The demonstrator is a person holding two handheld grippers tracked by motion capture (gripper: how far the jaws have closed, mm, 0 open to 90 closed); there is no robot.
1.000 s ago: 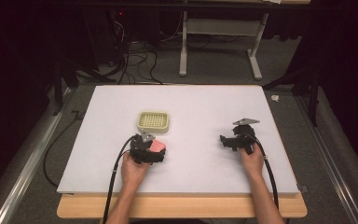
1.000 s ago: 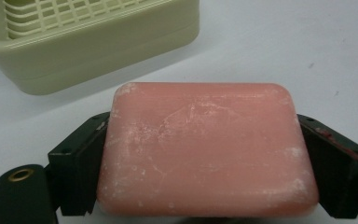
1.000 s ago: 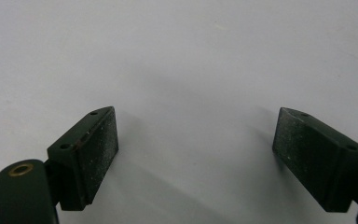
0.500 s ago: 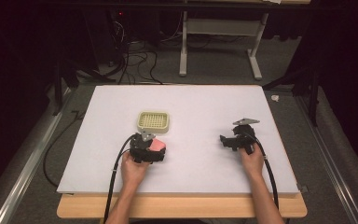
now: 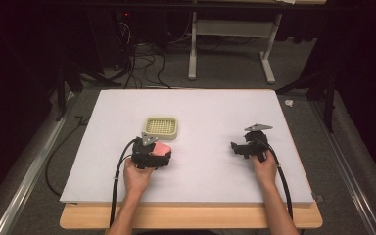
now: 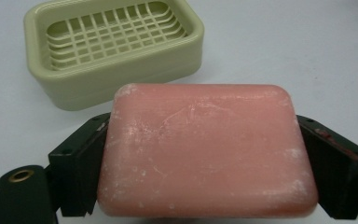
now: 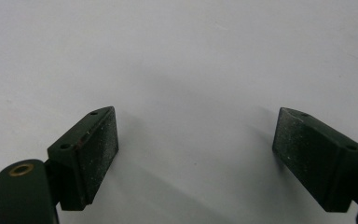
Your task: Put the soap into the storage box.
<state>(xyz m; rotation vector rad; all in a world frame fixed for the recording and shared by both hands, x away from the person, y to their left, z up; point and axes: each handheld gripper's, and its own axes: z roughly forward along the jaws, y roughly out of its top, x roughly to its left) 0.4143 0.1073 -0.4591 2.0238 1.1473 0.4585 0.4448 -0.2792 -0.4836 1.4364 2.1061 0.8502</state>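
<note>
Left gripper view: your left gripper (image 6: 205, 154) clamps the pink soap (image 6: 205, 149) at center, aimed toward the green soap dish (image 6: 114, 46) upper left for loading; your right gripper (image 7: 198, 154) idles, jaws apart.

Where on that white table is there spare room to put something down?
Plenty: the wide bare stretch between the left gripper and right gripper, and the far half of the table. It is crowded only near the soap dish, where the pink soap is held.
</note>
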